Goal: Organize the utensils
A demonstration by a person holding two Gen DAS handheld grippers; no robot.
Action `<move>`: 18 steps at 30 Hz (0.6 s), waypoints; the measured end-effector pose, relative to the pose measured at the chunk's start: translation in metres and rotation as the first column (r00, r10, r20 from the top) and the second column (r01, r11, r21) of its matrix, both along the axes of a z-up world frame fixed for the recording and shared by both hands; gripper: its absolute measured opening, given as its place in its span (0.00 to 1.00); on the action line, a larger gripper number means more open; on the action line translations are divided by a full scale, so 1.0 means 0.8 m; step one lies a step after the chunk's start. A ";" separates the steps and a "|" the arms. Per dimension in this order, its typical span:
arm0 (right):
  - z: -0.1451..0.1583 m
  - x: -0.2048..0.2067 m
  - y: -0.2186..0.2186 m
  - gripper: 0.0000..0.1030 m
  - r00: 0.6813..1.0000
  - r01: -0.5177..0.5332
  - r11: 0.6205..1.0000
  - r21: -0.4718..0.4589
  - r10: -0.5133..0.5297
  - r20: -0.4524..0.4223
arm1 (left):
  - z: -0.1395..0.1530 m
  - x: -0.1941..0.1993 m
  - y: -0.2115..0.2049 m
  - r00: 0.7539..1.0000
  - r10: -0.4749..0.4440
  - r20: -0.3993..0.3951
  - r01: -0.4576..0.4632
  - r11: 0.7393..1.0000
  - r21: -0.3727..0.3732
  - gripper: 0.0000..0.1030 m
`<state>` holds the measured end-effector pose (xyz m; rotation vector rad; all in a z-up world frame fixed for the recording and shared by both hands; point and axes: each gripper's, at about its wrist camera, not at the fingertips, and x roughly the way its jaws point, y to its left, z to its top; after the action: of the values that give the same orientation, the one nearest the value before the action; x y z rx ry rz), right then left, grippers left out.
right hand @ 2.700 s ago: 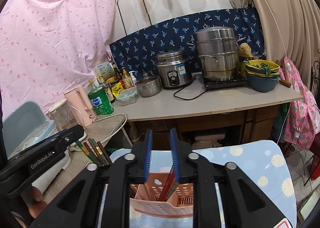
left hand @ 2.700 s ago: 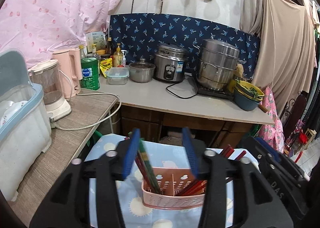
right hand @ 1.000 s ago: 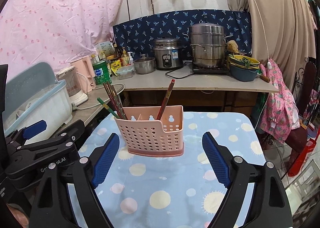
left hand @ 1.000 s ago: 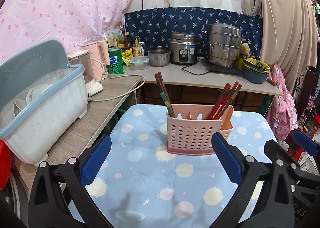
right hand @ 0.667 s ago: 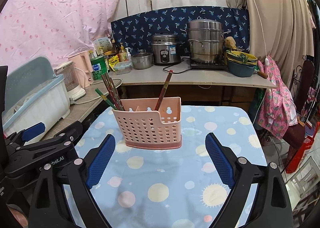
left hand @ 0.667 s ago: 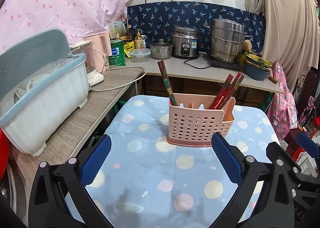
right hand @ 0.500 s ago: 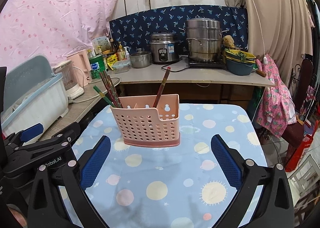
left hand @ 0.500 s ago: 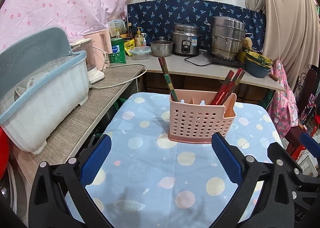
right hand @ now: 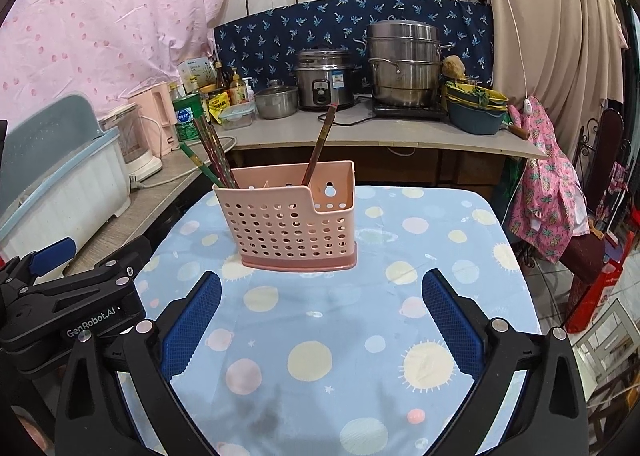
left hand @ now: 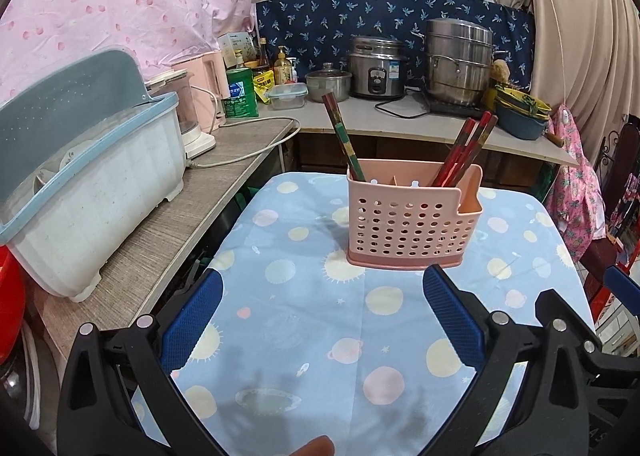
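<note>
A pink perforated utensil basket (left hand: 408, 220) stands upright on the table with the blue dotted cloth (left hand: 312, 320); it also shows in the right wrist view (right hand: 292, 216). Chopsticks stand in it: a green-and-red bundle (left hand: 344, 140) in the left compartment and a red bundle (left hand: 464, 150) in the right one. In the right wrist view the bundles show as a left one (right hand: 210, 152) and a right one (right hand: 320, 140). My left gripper (left hand: 322, 292) is open and empty, near the table's front. My right gripper (right hand: 322, 294) is open and empty, also back from the basket.
A white and blue dish bin (left hand: 84, 192) sits on the side counter at the left. A blender (left hand: 188, 112), bottles, a rice cooker (left hand: 376, 68) and a steel steamer pot (left hand: 458, 64) stand on the back counter. Pink clothes (right hand: 556, 192) hang at the right.
Both grippers opened, let go of the chopsticks in the basket, and drew back and up from the basket. In the last half second they have hardly moved.
</note>
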<state>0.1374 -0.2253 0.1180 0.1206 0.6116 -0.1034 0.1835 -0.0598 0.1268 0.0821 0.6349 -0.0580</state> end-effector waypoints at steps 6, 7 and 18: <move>-0.004 0.001 0.004 0.94 1.000 -0.001 1.000 -0.006 0.001 -0.015 | -0.005 0.001 0.001 1.000 0.006 -0.006 -0.006 1.000 0.005 0.93; -0.005 0.002 0.004 0.94 1.000 -0.001 1.000 -0.006 0.001 -0.017 | -0.005 0.001 0.001 1.000 0.005 -0.008 -0.005 1.000 0.006 0.93; -0.010 0.007 0.004 0.95 0.999 0.004 1.000 -0.009 -0.004 -0.033 | -0.011 0.003 -0.002 1.000 0.005 -0.017 -0.005 1.000 0.010 0.93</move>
<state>0.1432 -0.2220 0.1102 0.1116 0.6433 -0.1124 0.1862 -0.0618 0.1177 0.0895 0.6522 -0.0504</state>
